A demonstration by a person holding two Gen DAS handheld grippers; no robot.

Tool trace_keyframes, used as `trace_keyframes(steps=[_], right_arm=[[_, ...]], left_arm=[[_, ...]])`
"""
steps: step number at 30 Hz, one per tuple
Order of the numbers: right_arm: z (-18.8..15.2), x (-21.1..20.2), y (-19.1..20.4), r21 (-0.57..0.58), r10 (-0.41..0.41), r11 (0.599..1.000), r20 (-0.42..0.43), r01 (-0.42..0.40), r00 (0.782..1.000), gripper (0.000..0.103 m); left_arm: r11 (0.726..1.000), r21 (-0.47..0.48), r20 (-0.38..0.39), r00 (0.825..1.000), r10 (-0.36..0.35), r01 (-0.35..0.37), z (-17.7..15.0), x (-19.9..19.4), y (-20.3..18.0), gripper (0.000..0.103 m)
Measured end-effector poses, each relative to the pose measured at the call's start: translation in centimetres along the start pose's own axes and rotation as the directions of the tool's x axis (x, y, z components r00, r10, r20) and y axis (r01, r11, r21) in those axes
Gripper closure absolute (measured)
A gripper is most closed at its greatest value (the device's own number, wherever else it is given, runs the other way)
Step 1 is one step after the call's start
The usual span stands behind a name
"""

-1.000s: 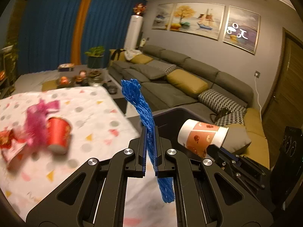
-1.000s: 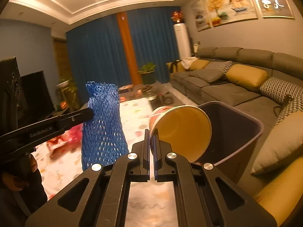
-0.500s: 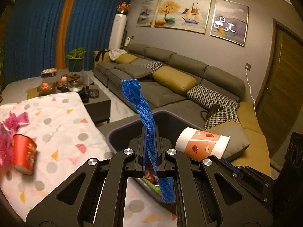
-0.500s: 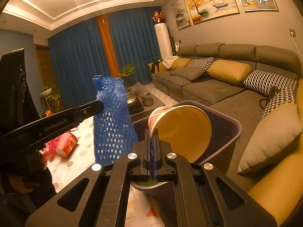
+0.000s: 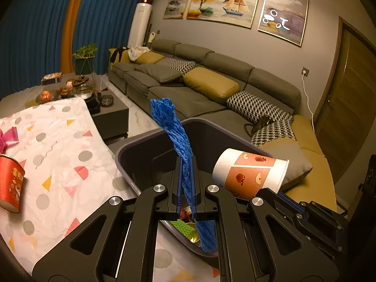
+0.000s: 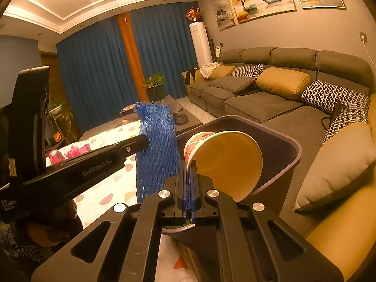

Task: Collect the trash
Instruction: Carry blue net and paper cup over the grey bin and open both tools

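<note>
My left gripper (image 5: 186, 164) is shut on a blue foam net sleeve (image 5: 174, 127) that stands up above a dark trash bin (image 5: 131, 155). From the right wrist view the same blue foam net sleeve (image 6: 157, 150) hangs at the tip of the left gripper (image 6: 143, 144), beside the bin (image 6: 291, 145). My right gripper (image 6: 189, 171) is shut on the rim of a paper cup (image 6: 225, 162), tilted with its mouth toward me over the bin. That paper cup (image 5: 249, 171) lies sideways at the bin's right. Some trash (image 5: 184, 226) lies in the bin's bottom.
A red paper cup (image 5: 10, 185) and pink wrapper (image 5: 9, 137) lie on the white patterned cloth (image 5: 61, 159) at left. A grey sofa (image 5: 211, 89) with cushions runs behind the bin. A dark coffee table (image 5: 110, 115) stands beyond the cloth. A hand (image 6: 47, 232) holds the left gripper.
Both grippers have moved toward the bin and sunk a little; the blue sleeve and the cup now hang over its opening. The red cup has slid to the left edge of the left wrist view.
</note>
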State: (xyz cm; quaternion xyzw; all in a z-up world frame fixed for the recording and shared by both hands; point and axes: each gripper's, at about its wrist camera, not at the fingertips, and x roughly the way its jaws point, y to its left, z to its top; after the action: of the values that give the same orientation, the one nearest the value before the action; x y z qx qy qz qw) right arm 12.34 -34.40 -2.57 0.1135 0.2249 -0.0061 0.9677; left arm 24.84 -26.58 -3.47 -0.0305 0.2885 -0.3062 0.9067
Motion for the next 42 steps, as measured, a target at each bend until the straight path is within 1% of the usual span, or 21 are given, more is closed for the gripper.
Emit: trace_keyframes(steps=[8,24,25,27,28,29,31,33,35,38,40,41,42], right_arm=[[0.3,1.1,0.0,0.005,0.005,1.000,-0.021,-0.005,1.000,0.099],[0.0,2.1,-0.2,0.003,0.008,1.000,-0.055,-0.008,0.998,0.099],[0.0,2.3,-0.2,0.004,0.008,1.000,-0.059,-0.007,0.998,0.099],[-0.1,2.5,-0.3,0.003,0.007,1.000,-0.065,-0.007,0.998,0.099],[0.0,2.6,-0.2,0.003,0.008,1.000,-0.067,-0.008,0.998,0.099],[0.0,2.7,-0.2,0.003,0.008,1.000,-0.070,-0.008,0.997,0.099],[0.0,2.9,-0.2,0.000,0.008,1.000,-0.076,-0.008,0.997,0.099],[-0.1,3.1,-0.1,-0.001,0.008,1.000,-0.082,-0.008,0.997,0.099],[-0.3,3.4,0.2,-0.004,-0.001,1.000,-0.088,0.000,0.996,0.099],[-0.4,4.0,0.2,-0.006,-0.015,1.000,-0.103,0.015,0.995,0.098],[-0.5,4.4,0.3,-0.008,-0.026,1.000,-0.108,0.025,0.994,0.090],[-0.4,4.5,0.3,-0.008,-0.031,1.000,-0.106,0.030,0.994,0.080],[-0.4,4.6,0.2,-0.008,-0.040,0.999,-0.104,0.039,0.994,0.067]], left_arm=[[1.000,-0.006,-0.028,1.000,-0.012,0.012,-0.5,0.9,0.3,0.098],[1.000,-0.022,-0.077,0.997,-0.015,0.013,-1.4,2.0,0.9,0.097],[1.000,-0.020,-0.083,0.996,-0.015,0.013,-1.4,2.1,0.9,0.096],[1.000,-0.020,-0.092,0.996,-0.012,0.010,-1.5,2.1,1.2,0.086],[1.000,-0.023,-0.091,0.996,-0.011,0.009,-1.5,2.0,1.4,0.075],[1.000,-0.027,-0.088,0.996,-0.008,0.005,-1.6,1.9,1.6,0.061],[0.999,-0.041,-0.077,0.997,-0.002,-0.002,-1.8,1.6,2.2,0.047],[0.998,-0.055,-0.076,0.997,0.009,-0.013,-2.0,1.1,2.9,0.041],[0.997,-0.068,-0.069,0.997,0.020,-0.025,-2.3,0.5,3.6,0.034],[0.995,-0.076,-0.054,0.997,0.062,-0.066,-2.5,-0.8,4.5,0.027],[0.992,-0.079,-0.033,0.995,0.093,-0.095,-2.6,-2.1,5.0,0.024],[0.990,-0.081,-0.021,0.993,0.112,-0.113,-2.7,-2.8,5.3,0.021],[0.987,-0.081,-0.009,0.990,0.137,-0.138,-2.8,-3.6,5.6,0.020]])
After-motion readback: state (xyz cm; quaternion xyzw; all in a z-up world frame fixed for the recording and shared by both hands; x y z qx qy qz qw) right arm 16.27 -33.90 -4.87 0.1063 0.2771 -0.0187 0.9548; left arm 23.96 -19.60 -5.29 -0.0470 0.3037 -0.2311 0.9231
